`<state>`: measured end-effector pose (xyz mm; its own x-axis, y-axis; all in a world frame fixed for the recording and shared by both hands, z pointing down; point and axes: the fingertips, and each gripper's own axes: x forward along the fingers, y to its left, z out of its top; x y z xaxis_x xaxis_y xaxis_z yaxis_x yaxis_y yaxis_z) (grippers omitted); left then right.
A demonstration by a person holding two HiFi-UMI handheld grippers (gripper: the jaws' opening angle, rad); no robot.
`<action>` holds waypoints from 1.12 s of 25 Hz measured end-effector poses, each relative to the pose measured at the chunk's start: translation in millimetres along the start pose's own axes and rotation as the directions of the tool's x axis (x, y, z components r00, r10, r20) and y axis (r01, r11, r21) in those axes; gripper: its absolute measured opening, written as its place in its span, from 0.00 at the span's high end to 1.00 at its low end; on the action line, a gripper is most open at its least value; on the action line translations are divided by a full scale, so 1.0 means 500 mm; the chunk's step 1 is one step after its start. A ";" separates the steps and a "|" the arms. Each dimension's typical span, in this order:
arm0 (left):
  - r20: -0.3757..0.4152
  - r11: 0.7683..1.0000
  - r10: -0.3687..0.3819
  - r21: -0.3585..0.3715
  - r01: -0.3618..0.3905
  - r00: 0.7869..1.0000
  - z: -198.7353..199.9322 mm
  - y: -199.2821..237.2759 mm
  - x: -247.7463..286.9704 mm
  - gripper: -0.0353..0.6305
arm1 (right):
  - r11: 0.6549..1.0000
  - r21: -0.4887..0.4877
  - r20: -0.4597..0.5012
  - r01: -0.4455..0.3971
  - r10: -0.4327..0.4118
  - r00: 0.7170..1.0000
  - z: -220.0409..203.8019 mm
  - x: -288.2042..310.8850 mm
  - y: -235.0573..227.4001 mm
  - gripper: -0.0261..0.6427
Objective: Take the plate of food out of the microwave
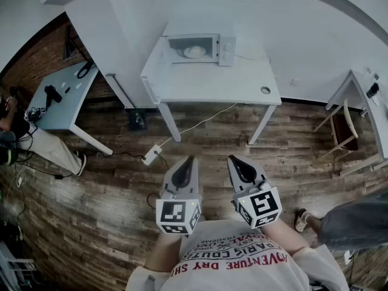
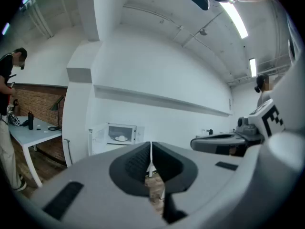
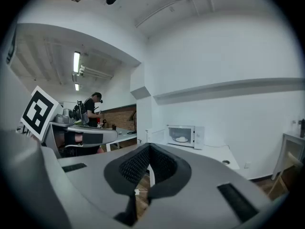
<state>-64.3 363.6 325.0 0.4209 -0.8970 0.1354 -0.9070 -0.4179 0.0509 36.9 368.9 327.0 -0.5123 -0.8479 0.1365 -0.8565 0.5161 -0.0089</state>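
Food shows as a pale, low mound on a white plate [image 1: 195, 51], round and shallow. It sits inside the microwave [image 1: 225, 48], in the middle of the cavity. From the left gripper view the plate [image 2: 122, 138] is small and far off, and what kind of food it carries cannot be told.

At the far left of the head view a blue-grey table [image 1: 60, 99] carries a few dark items, with a seated person [image 1: 36, 141] beside it. Next comes the white table [image 1: 212, 83], with the white microwave at its back edge. The microwave's door [image 2: 97, 136] is swung open to the left. No brand or label can be read on the microwave. A wooden chair [image 1: 339, 129] stands further right.

Both tools are held low over the wooden floor [image 1: 109, 187], well apart from the white table, and both point towards it. The left gripper [image 1: 191, 160] is clenched, its dark pads pressed together with nothing between them. The right gripper [image 1: 233, 160] is likewise closed on nothing. Each carries a marker cube [image 1: 177, 216] with black-and-white square patterns and no lettering.

Red print runs across the person's shirt [image 1: 233, 265], seen upside down. The word "ADVENTURE" can be made out there, and the rest is too distorted to read.
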 end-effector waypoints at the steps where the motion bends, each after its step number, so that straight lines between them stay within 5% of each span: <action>1: -0.001 1.000 -0.001 -0.001 0.001 1.000 0.000 0.001 0.000 0.93 | 1.000 -0.001 0.000 -0.002 0.002 1.000 0.000 0.002 0.001 0.95; 18: -0.012 1.000 -0.006 -0.006 0.006 1.000 -0.008 0.028 -0.012 0.94 | 1.000 0.022 0.003 0.005 -0.005 1.000 0.000 0.017 0.021 0.95; 28: -0.020 0.997 -0.076 -0.004 0.076 0.997 -0.014 0.137 -0.005 0.94 | 0.997 0.040 -0.010 0.060 -0.060 0.998 -0.022 0.106 0.065 0.95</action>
<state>-127.3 338.2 335.1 0.4883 -0.8595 0.1512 -0.8725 -0.4842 0.0649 -17.4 342.2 345.0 -0.4598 -0.8759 0.1463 -0.8874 0.4591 -0.0405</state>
